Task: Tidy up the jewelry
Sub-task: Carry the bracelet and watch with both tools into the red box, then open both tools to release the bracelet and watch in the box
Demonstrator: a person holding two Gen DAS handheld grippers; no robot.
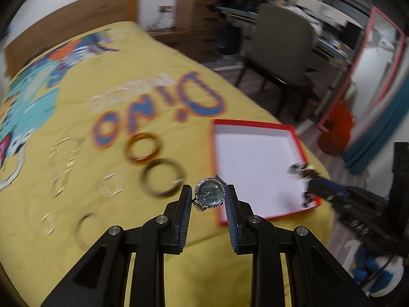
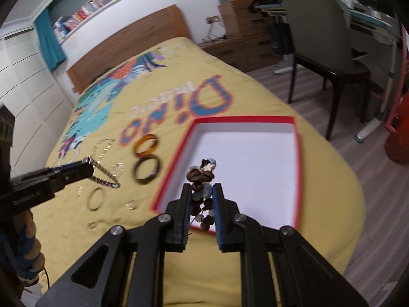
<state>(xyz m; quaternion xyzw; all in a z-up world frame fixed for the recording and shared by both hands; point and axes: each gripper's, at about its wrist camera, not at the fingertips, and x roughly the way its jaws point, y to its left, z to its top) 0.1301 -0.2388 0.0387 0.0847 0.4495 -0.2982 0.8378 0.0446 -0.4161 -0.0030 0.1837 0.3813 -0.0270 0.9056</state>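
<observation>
Yellow bedspread (image 2: 230,81) with a dinosaur print and the word "Dino" covers a bed with a wooden headboard (image 2: 127,43); both views look along it toward a grey chair (image 2: 319,25) at the upper right.

At the left of the right wrist view the left gripper (image 2: 88,165) reaches in from the frame edge, and a metal watch band hangs from its tip in a loop. The left wrist view shows what that view cannot: the wristwatch (image 1: 211,194), green dial ringed with small stones, clamped between the two fingers held a narrow way apart, lifted above the bed.

On the bedspread left of centre lie several blurred silvery pieces, a thin silver bangle (image 2: 96,199), an amber bangle (image 2: 146,145) and, just below it and touching or nearly so, a dark brown bangle (image 2: 147,170).

Right of these sits a red-rimmed box (image 2: 296,143) with a white floor. The right gripper (image 2: 203,192) holds a beaded necklace (image 2: 202,172) of brown, pale blue and white beads, bunched between fingers set narrowly, over the box's near edge. In the left wrist view the same gripper enters from the right with the beads over the box's right corner, too blurred there to make out the grip.
</observation>
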